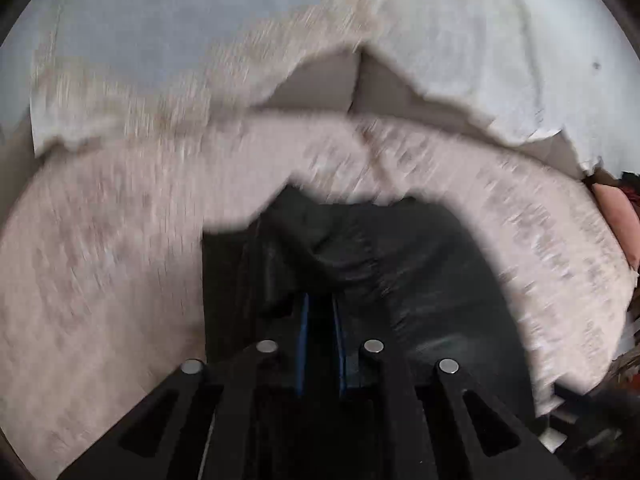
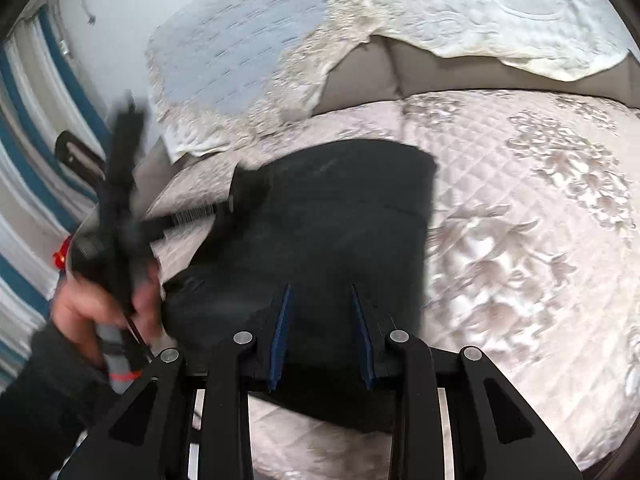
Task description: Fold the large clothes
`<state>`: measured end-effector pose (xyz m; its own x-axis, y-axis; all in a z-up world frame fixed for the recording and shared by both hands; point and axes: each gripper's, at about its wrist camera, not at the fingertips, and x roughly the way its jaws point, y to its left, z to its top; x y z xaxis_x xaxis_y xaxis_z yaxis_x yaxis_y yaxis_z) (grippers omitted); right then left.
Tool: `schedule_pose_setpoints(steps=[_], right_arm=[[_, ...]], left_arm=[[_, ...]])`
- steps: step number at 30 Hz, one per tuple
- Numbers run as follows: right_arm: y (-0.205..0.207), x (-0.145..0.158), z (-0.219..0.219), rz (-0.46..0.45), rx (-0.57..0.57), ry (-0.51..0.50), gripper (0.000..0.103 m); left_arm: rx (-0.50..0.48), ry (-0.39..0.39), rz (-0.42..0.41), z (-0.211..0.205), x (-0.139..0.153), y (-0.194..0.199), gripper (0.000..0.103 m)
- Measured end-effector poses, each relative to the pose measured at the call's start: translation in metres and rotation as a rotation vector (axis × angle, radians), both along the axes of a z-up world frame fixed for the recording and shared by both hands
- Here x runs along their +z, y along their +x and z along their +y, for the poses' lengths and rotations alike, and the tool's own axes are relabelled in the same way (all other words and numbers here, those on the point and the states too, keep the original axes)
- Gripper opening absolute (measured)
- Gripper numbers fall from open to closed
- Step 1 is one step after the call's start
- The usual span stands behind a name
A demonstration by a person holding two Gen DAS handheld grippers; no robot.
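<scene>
**Dark garment on the quilted bed**

Cloth of a dark garment [image 2: 320,232] lies folded in a block on the pale floral quilted bedspread [image 2: 520,220], nearer the bed's left side than its right, its far edge short of the cream lace cover [image 2: 480,12] at the head end.

The right gripper [image 2: 322,292] hangs over the garment's near edge with its blue-lined jaws apart; whether the pads press any cloth I cannot tell.

The left gripper [image 1: 320,300], seen blurred in its own view, has its jaws drawn narrow with a bunched fold of the dark cloth at their tips; whether that fold is pinched cannot be told. In the right wrist view a hand [image 2: 100,304] grasps its handle by the garment's left edge.
</scene>
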<state>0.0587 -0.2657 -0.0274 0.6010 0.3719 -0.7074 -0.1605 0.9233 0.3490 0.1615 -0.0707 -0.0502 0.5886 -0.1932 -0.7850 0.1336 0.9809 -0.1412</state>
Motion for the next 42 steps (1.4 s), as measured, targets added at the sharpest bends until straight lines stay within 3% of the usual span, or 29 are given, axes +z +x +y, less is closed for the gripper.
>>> schedule_pose_setpoints(steps=[3,11,16,24,27,31,34,40,42], right_arm=[[0.008,-0.01,-0.003,0.022,-0.01,-0.008,0.03],[0.017,-0.038,0.009,0.041,0.019,-0.078,0.031],[0.012,-0.028,0.003,0.054,0.001,-0.074,0.031],[-0.023,-0.005,0.007,0.001,0.032,-0.035,0.031],[-0.024,-0.018,0.014,0.024,0.051,-0.051,0.031],[-0.025,-0.024,0.022,0.008,0.077,-0.102,0.031],[-0.024,-0.028,0.024,0.007,0.078,-0.118,0.031],[-0.025,-0.026,0.023,0.007,0.073,-0.118,0.033],[-0.024,-0.024,0.022,0.012,0.08,-0.117,0.033]], left_arm=[[0.02,-0.045,-0.045,0.016,-0.018,-0.015,0.011],[0.037,-0.032,-0.094,0.014,-0.024,-0.02,0.01],[0.034,-0.042,-0.069,0.018,-0.015,-0.017,0.01],[-0.016,-0.1,-0.139,0.024,0.024,-0.086,0.01],[-0.046,-0.064,-0.127,0.019,0.011,-0.111,0.01],[-0.017,-0.093,-0.093,0.031,-0.012,-0.11,0.014],[-0.008,-0.049,-0.1,0.028,-0.015,-0.106,0.014],[-0.011,-0.058,-0.064,0.032,0.003,-0.102,0.014],[-0.023,-0.061,-0.101,0.031,0.019,-0.098,0.014]])
